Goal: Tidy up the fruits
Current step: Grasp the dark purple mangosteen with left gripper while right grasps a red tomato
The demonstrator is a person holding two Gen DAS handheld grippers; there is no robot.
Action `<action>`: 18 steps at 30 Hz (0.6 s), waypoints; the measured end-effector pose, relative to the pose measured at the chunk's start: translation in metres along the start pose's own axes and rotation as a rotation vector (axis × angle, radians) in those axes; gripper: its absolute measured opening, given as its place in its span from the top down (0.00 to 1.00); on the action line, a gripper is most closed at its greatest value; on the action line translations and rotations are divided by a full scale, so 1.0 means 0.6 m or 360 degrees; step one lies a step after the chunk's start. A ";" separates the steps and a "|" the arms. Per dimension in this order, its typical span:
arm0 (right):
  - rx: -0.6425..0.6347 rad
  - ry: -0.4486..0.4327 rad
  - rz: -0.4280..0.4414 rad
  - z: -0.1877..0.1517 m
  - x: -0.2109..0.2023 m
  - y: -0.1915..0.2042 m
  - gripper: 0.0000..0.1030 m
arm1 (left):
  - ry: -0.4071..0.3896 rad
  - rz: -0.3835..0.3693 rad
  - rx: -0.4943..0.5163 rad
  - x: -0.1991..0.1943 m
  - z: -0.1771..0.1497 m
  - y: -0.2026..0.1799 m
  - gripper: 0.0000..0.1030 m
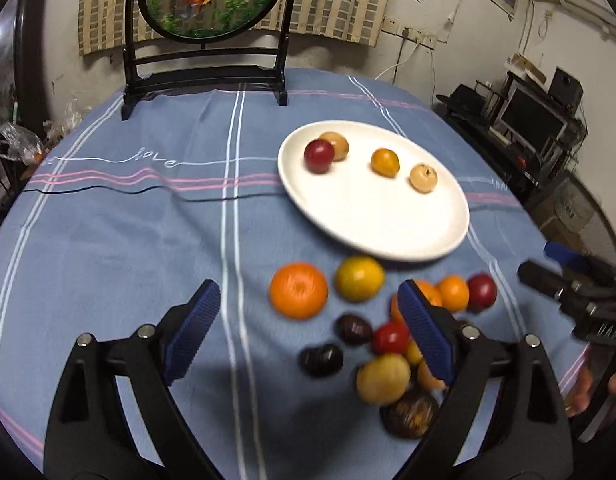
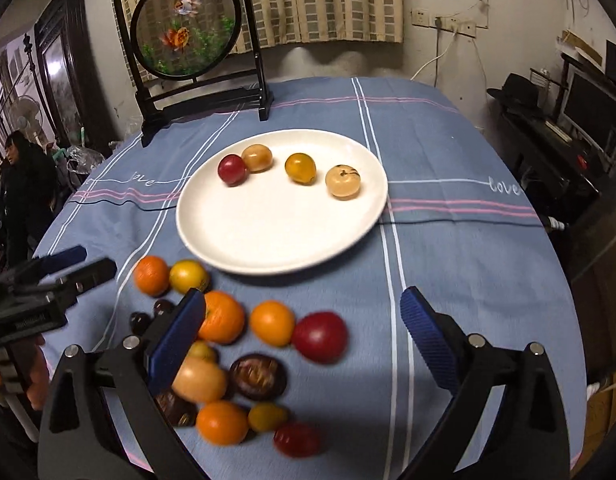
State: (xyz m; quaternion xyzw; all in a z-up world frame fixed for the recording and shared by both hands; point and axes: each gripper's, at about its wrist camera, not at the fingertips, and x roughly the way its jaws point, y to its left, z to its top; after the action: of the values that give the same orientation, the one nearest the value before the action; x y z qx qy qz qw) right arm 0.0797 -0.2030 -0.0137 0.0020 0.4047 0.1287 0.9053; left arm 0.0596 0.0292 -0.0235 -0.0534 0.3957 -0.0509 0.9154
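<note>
Both grippers are hovering with jaws standing wide apart and nothing between them: the left gripper (image 1: 308,316) and right gripper (image 2: 304,320) above the loose fruit pile (image 2: 236,344), lying just nearer than the white plate (image 2: 268,240), which is carrying four fruits.

Loose fruit (image 2: 236,344) crowds, seemingly, the plate's (image 2: 276,232) near side.

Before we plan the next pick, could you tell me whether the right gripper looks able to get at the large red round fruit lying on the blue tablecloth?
Probably yes. The right gripper is open and empty, and the large red round fruit lies between its fingers' lines, uncovered, with only the orange fruit close beside it.
</note>
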 end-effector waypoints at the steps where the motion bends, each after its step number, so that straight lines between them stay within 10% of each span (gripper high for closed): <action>1: 0.0000 -0.0002 -0.0005 -0.002 -0.004 0.001 0.05 | -0.0006 0.0017 0.0021 -0.006 -0.010 -0.002 0.11; 18: -0.0105 0.0102 -0.0148 -0.093 -0.040 0.007 0.05 | 0.0035 -0.0078 0.0084 -0.044 -0.083 -0.011 0.11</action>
State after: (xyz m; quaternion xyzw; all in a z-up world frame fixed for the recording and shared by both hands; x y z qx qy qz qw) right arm 0.0229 -0.2101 -0.0332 -0.0507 0.4287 0.0997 0.8965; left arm 0.0047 0.0236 -0.0374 -0.0383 0.4027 -0.0844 0.9106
